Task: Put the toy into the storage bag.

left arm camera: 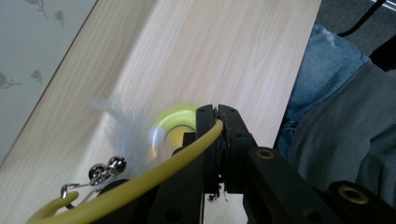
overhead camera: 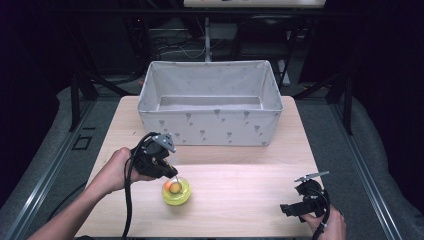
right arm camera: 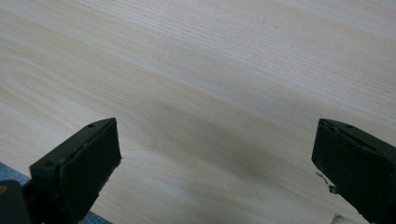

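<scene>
Close up, left tongs (left arm camera: 219,112) pinch a yellow cord (left arm camera: 154,175) with bells (left arm camera: 108,169); right tongs (right arm camera: 212,154) gape above bare table (right arm camera: 210,70).

From my seat at the controls, the right gripper (right arm camera: 215,163) shows me its two black jaws spread wide, one rising at the lower left of the frame and the other at the lower right, with nothing between them. Behind them I see the pale wooden table (right arm camera: 210,70), its grain running in long streaks from the left edge toward the right. A soft shadow crosses the wood through the middle of the frame. In the bottom left corner, past the table's edge, a small strip of blue fabric (right arm camera: 9,175) peeks out beside the left jaw.
</scene>
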Tool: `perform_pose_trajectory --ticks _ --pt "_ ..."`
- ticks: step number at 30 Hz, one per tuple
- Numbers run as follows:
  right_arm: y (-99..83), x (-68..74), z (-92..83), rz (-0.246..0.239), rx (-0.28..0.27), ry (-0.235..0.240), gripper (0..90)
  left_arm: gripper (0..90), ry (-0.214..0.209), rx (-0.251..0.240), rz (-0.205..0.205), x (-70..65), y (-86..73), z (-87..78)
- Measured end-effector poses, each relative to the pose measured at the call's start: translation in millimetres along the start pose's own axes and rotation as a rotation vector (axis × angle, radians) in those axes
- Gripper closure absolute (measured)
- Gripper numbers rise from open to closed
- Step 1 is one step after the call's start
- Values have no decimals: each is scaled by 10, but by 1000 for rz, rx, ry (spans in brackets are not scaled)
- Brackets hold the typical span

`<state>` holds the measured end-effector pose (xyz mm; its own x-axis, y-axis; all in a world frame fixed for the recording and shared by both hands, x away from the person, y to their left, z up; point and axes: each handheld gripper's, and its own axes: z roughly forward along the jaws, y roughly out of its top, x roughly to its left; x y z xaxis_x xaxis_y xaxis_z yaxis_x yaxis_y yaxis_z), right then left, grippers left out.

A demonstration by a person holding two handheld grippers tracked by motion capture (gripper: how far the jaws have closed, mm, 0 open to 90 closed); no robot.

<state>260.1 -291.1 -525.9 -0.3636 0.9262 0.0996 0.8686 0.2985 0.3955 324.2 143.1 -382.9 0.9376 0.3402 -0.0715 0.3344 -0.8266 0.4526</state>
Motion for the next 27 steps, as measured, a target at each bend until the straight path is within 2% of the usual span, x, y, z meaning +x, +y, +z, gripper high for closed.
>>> perform_pose_trajectory --ticks 6,12,14,19,27 --pt "-1 -1 2 -1 2 -1 8 880 18 6 4 58 29 -43" --pt "-1 2 7 -3 -6 -2 8 880 47 20 -2 185 67 -78" --pt "-1 5 7 -8 -3 11 4 880 53 30 -4 235 79 -78" --pt "-2 13 -2 -10 1 10 4 880 71 67 -18 368 112 -66" --pt "-2 19 4 -14 -8 10 3 880 63 108 -30 499 162 -61"
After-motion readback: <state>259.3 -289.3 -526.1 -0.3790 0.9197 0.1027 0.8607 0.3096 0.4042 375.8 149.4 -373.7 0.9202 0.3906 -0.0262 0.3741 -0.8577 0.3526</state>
